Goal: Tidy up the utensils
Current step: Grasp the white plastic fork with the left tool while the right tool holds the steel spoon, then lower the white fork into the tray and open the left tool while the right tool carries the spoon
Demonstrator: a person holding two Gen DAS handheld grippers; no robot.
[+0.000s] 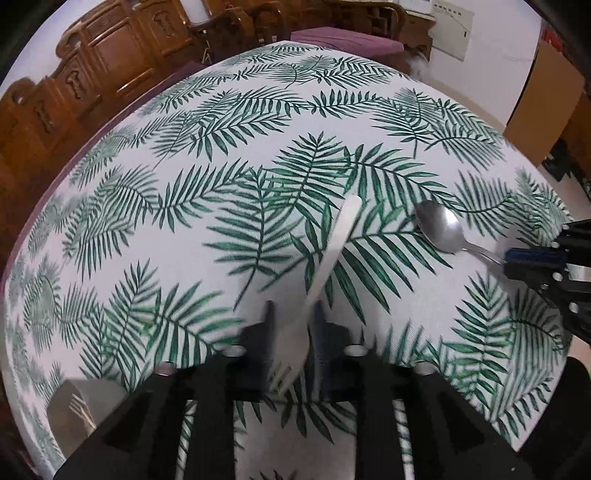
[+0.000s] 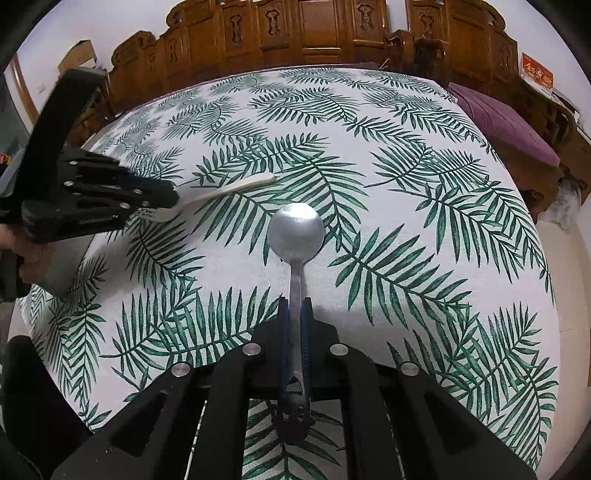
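Note:
My left gripper (image 1: 292,314) is shut on a white plastic fork (image 1: 334,247), gripped near its neck. The tines point back toward the camera and the handle points away over the table. The fork also shows in the right wrist view (image 2: 221,192), held by the left gripper (image 2: 173,195). My right gripper (image 2: 295,306) is shut on the handle of a metal spoon (image 2: 295,229), its bowl pointing away above the tablecloth. In the left wrist view the spoon (image 1: 439,225) sticks out of the right gripper (image 1: 509,258) at the right edge.
The table (image 2: 406,258) wears a white cloth with green palm leaves. A grey container (image 1: 79,406) holding a fork stands at the near left. Carved wooden furniture (image 2: 332,29) and a purple cushioned bench (image 2: 506,122) ring the table.

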